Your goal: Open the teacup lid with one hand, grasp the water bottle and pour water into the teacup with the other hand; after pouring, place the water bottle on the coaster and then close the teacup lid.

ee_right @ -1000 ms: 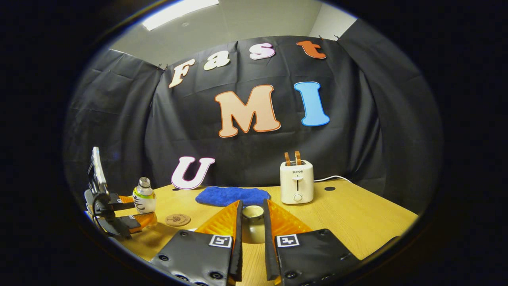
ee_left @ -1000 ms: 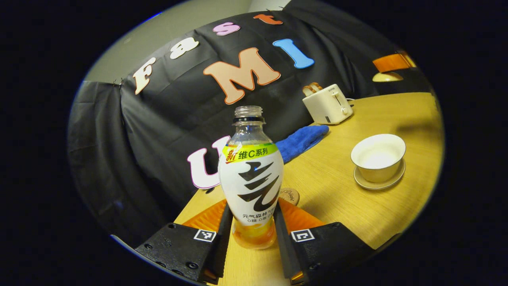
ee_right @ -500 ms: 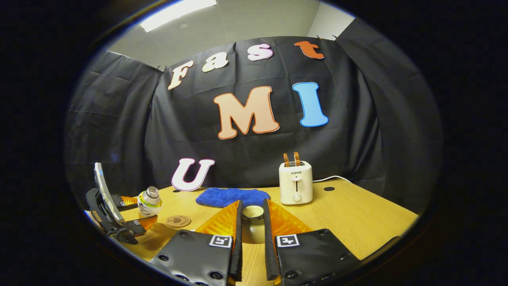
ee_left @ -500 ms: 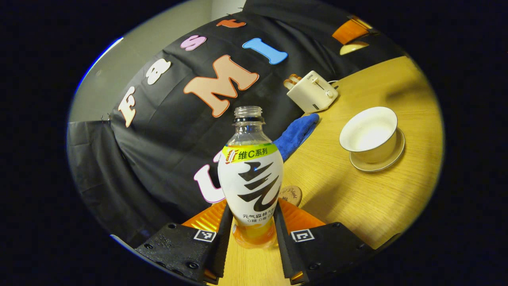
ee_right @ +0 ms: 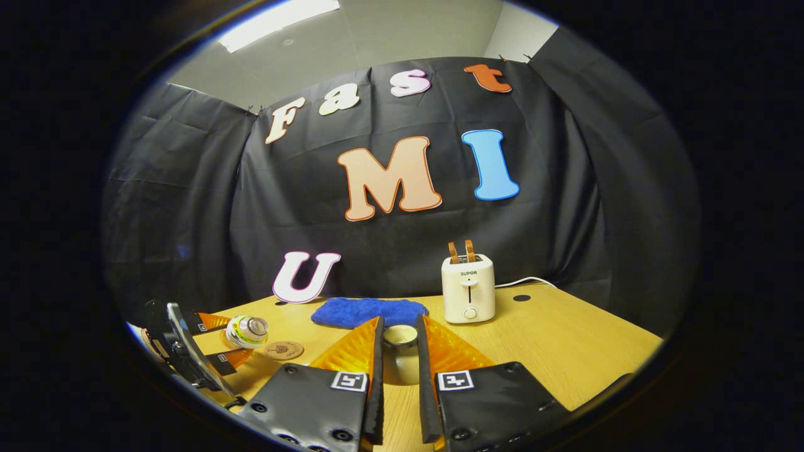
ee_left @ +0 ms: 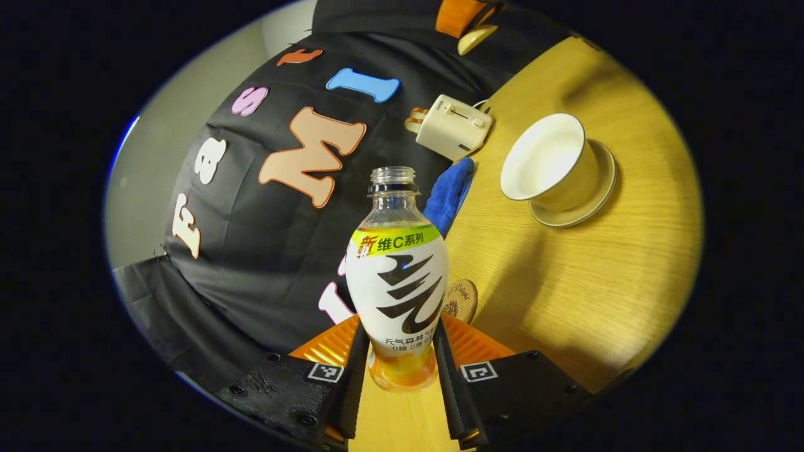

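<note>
Orange liquid low in uncapped water bottle (ee_left: 397,282), left gripper (ee_left: 397,370) clamping it; teacup (ee_left: 548,162) uncovered

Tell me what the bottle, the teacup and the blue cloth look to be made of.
Water bottle: likely clear plastic, see-through at the neck, with a glossy printed sleeve. Teacup: seemingly glazed ceramic or porcelain, smooth cream-white and opaque, on a matching saucer. Blue cloth: soft fabric, perhaps microfibre or terry, matte with a fuzzy nap.

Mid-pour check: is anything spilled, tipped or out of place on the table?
No spill shows. The bottle is tipped over in the left gripper, off the cup, as pouring needs. The right gripper holds the lid clear.
</note>
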